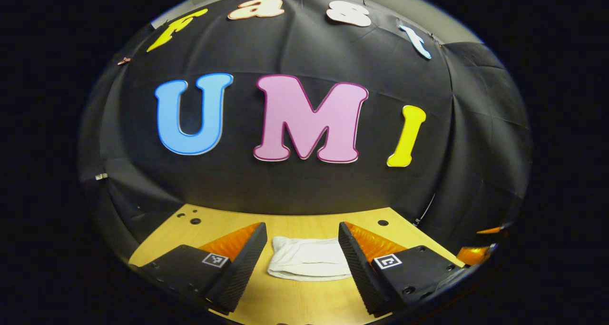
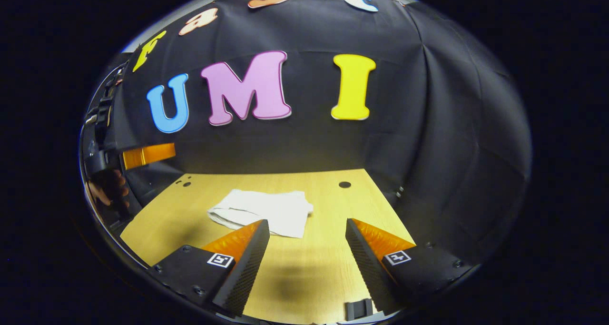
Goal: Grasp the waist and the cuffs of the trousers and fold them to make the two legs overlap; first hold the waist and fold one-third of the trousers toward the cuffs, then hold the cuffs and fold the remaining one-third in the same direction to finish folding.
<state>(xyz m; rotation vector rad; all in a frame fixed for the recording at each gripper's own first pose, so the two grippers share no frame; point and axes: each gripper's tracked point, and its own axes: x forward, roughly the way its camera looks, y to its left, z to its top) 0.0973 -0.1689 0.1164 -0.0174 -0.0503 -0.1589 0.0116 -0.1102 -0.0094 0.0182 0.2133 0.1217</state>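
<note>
Lighting's pretty uneven here. The light wooden tabletop [image 2: 304,268] glows warm and bright under light from above, while the black cloth wall [image 1: 304,192] soaks up most of it and stays dim. A soft dark shadow sits on the wood between the right gripper [image 2: 307,241] fingers. Heavy fisheye bending at the rims, edges go murky; the centre's sharp, with no real glare.

white trousers [image 2: 266,211], folded compact, flat on table [image 2: 323,268]
</note>
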